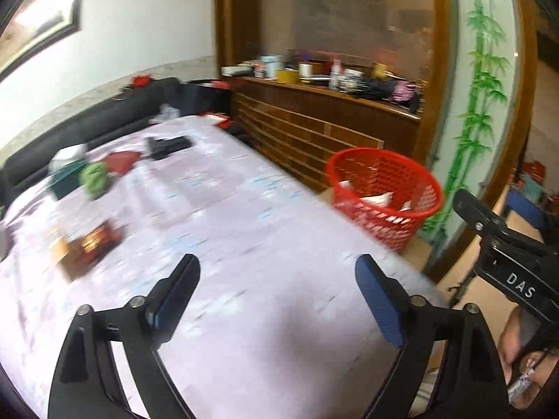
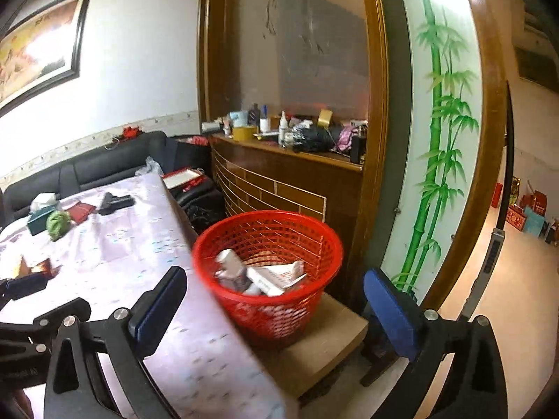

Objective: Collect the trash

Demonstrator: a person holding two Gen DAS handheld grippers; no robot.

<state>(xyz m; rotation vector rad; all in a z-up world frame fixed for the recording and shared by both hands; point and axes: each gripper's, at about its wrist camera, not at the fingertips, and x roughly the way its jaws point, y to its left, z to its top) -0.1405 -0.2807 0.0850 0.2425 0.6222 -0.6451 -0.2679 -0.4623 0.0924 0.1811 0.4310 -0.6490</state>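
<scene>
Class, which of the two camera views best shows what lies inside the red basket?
The right wrist view: it looks down into the red basket, showing white cartons. The left wrist view shows the basket farther off, blurred, contents barely visible.

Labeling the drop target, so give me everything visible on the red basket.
The red basket is round, tapering toward the base, looks like plastic with an open lattice wall and a solid rim. It stands upright on a low wooden stool beside the table's edge, in front of the wooden cabinet. Inside lie several crumpled white boxes and wrappers, well below the rim. Neither tool touches it; the right tool is open, facing it.
</scene>
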